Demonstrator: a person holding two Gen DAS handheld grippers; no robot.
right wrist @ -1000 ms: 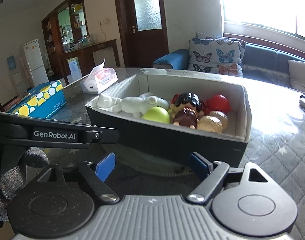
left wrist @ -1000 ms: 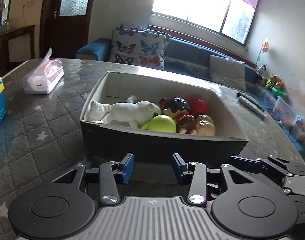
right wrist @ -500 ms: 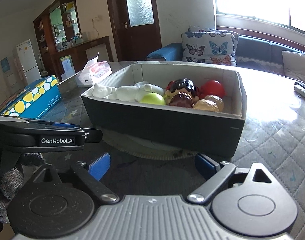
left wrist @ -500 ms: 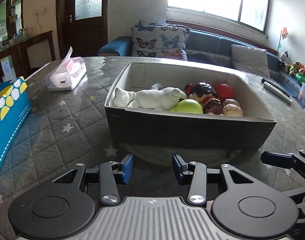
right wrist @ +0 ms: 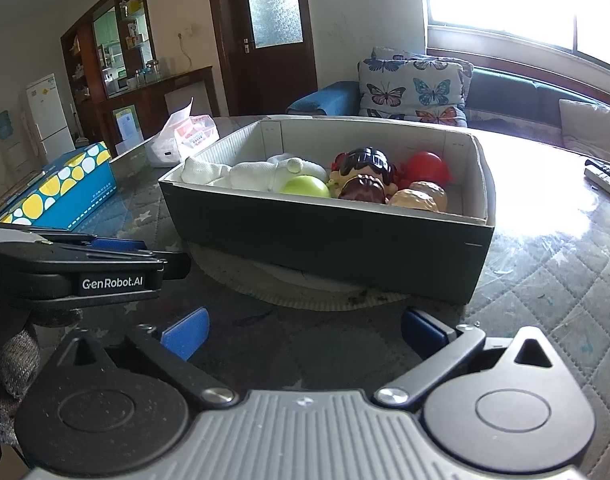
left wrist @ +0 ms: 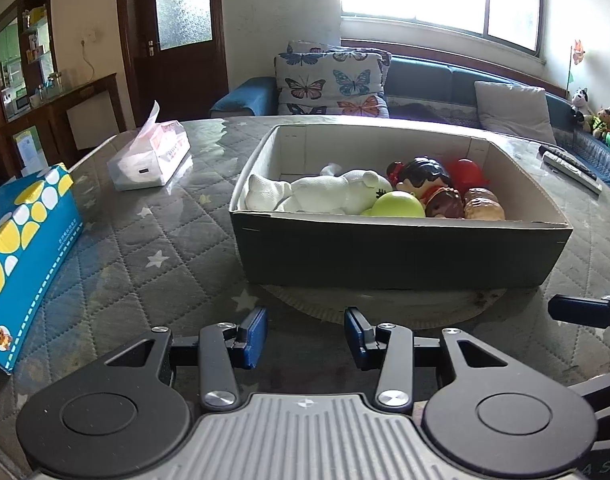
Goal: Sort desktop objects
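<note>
A dark cardboard box [left wrist: 397,256] [right wrist: 337,240] stands on the quilted table in front of both grippers. It holds a white plush toy [left wrist: 329,196] [right wrist: 249,174], a green ball [left wrist: 397,205] [right wrist: 305,187], a black-haired doll [left wrist: 423,176] [right wrist: 367,164], a red toy [left wrist: 467,172] [right wrist: 427,164] and a tan round toy [left wrist: 483,208] [right wrist: 419,198]. My left gripper [left wrist: 305,334] is open and empty, just short of the box. My right gripper [right wrist: 303,330] is open wide and empty. The left gripper also shows at the left of the right wrist view [right wrist: 105,256].
A blue and yellow tissue box [left wrist: 21,248] [right wrist: 61,192] lies at the left. A soft tissue pack [left wrist: 149,160] [right wrist: 185,140] lies behind it. Remote controls [left wrist: 569,164] [right wrist: 605,176] lie at the far right. A round mat [right wrist: 301,284] sits under the box.
Both grippers have drawn back from the box, which now looks farther away. The left view has swung left, bringing the tissue box into sight. Both stay open and empty.
</note>
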